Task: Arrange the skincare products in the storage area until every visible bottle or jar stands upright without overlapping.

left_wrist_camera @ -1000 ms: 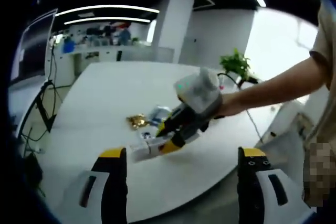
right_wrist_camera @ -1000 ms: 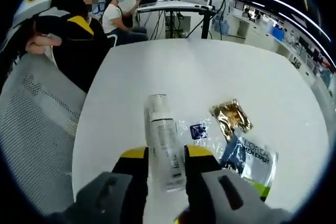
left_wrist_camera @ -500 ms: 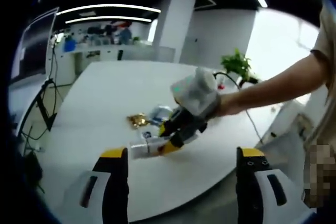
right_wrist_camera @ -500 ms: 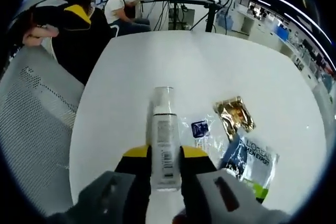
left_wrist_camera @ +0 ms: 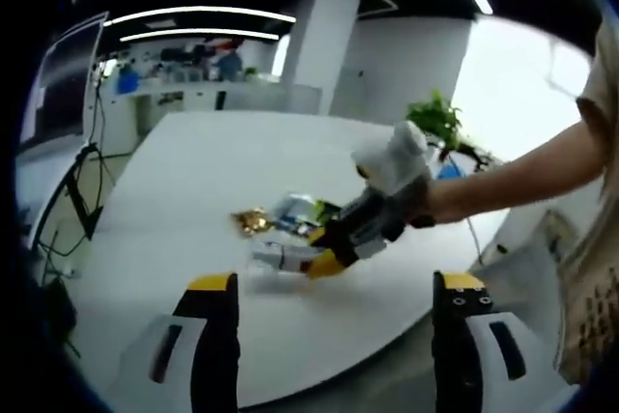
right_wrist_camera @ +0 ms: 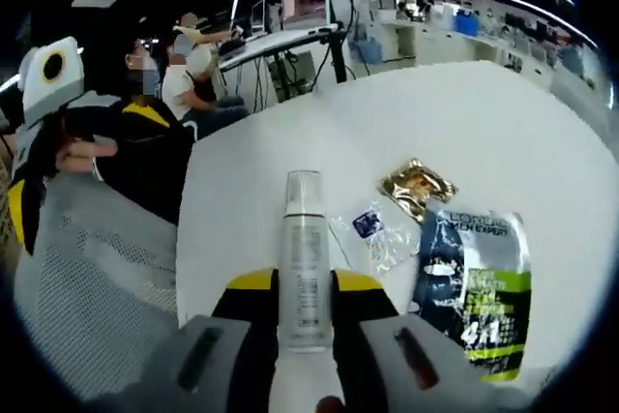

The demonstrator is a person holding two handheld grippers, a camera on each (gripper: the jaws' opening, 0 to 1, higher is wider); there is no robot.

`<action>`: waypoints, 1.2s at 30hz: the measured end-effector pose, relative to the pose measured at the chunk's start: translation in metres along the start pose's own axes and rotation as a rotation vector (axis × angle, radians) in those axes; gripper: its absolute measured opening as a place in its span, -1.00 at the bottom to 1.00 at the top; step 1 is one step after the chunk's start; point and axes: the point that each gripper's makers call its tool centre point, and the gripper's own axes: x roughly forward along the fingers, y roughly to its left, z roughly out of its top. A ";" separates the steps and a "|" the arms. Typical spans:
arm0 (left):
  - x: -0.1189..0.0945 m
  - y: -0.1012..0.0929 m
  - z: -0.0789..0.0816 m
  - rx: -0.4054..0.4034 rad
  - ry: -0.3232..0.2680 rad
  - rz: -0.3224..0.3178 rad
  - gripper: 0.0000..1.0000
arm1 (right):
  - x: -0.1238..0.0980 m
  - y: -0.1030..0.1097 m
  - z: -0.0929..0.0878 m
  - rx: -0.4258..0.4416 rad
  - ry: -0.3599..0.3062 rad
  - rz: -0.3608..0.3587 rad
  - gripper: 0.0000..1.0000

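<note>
- My right gripper (right_wrist_camera: 305,289) is clamped on the clear pump bottle (right_wrist_camera: 305,258), low on its body; the bottle lies along the jaws, cap pointing away over the white table (right_wrist_camera: 290,142).
- My left gripper (left_wrist_camera: 334,287) stands wide, holding nothing, back at the table edge.
- Risk: smooth round bottle may rotate or slip as I tip it upright.
- Risk: setting it down on the clear sachet (right_wrist_camera: 372,234), gold sachet (right_wrist_camera: 416,184) or blue pouch (right_wrist_camera: 474,273) just beside could topple it.

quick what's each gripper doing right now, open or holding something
Left gripper: open, tongs wide apart, holding nothing.
Right gripper: shut on the clear plastic pump bottle with white label.
</note>
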 end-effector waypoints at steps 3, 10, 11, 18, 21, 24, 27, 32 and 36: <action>-0.001 -0.002 0.001 -0.027 -0.003 -0.017 0.57 | -0.014 0.003 0.006 0.090 -0.086 -0.004 -0.61; -0.001 -0.009 0.001 -0.056 0.007 -0.053 0.58 | -0.049 0.014 0.003 0.173 -0.194 -0.012 -0.61; -0.001 -0.010 0.000 -0.054 0.011 -0.057 0.59 | -0.053 0.014 0.003 0.177 -0.201 -0.014 -0.61; 0.003 -0.019 0.002 -0.039 0.041 -0.086 0.64 | -0.084 0.021 0.008 0.265 -0.322 -0.027 -0.60; 0.005 -0.025 0.003 -0.022 0.054 -0.102 0.65 | -0.095 0.024 0.009 0.275 -0.352 -0.030 -0.60; 0.009 -0.032 0.007 -0.019 0.052 -0.125 0.65 | -0.104 0.028 0.014 0.276 -0.379 -0.030 -0.60; 0.014 -0.042 0.014 -0.010 0.047 -0.155 0.65 | -0.116 0.036 0.021 0.269 -0.418 -0.024 -0.60; 0.025 -0.065 0.031 -0.007 0.029 -0.235 0.65 | -0.132 0.048 0.027 0.258 -0.463 -0.019 -0.60; 0.030 -0.085 0.042 -0.048 0.004 -0.327 0.64 | -0.146 0.060 0.029 0.259 -0.502 -0.005 -0.60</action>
